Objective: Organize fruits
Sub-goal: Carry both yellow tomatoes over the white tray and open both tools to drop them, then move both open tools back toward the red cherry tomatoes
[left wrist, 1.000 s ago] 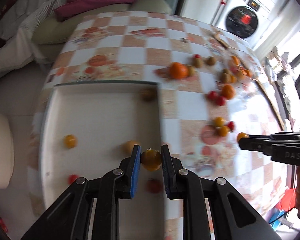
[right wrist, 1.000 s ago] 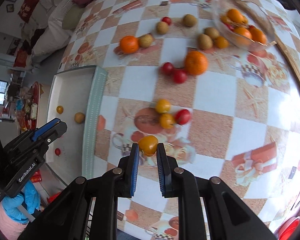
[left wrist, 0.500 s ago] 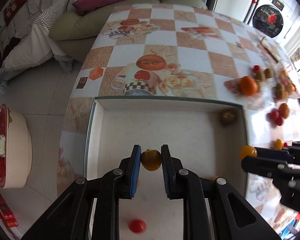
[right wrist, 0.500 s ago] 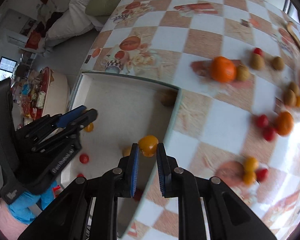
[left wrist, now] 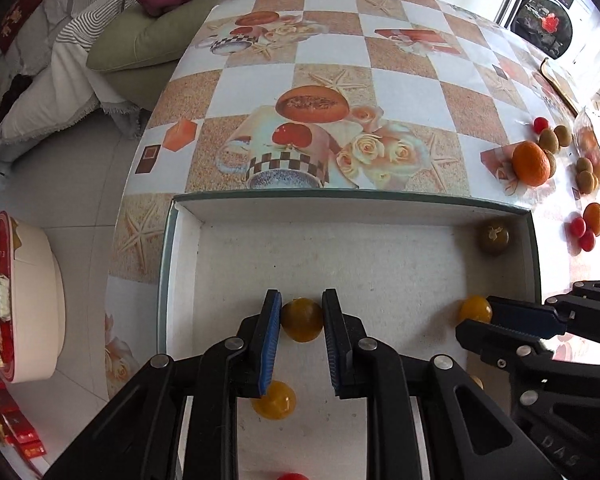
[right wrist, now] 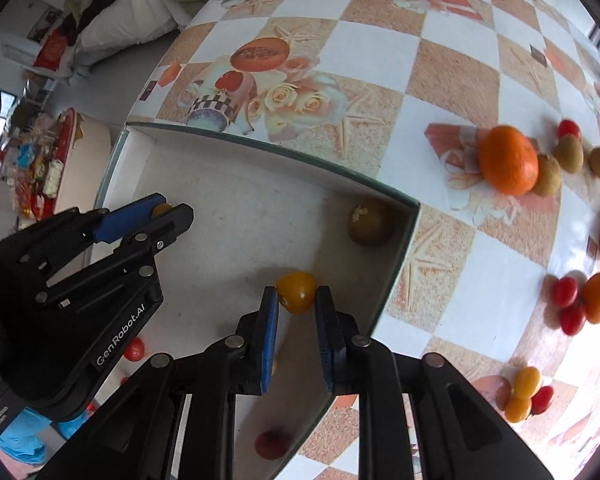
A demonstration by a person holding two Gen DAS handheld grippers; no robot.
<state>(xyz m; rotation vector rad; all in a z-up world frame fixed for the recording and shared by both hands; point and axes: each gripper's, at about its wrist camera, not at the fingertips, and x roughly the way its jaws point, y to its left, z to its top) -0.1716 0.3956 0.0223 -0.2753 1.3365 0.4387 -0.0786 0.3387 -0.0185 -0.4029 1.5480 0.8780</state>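
Both claws over white tray (left wrist: pixel 380 216), left claw (left wrist: pixel 302 322) and right claw (right wrist: pixel 297 300) each clamping a yellow tomato; next, release inside the tray.

You have one tray (left wrist: pixel 380 210) and two grippers, the left gripper (left wrist: pixel 301 304) and the right gripper (right wrist: pixel 297 294). Inside the tray, count three of the yellow tomato (left wrist: pixel 274 400) kind, one brown fruit (right wrist: pixel 370 220) and at least two red tomatoes (right wrist: pixel 134 349). Outside the tray, to its right, you have two oranges (right wrist: pixel 508 160), four more red tomatoes, two more yellow ones and at least four more of the brown fruit. Some at the picture's edge are too blurred for you to count.
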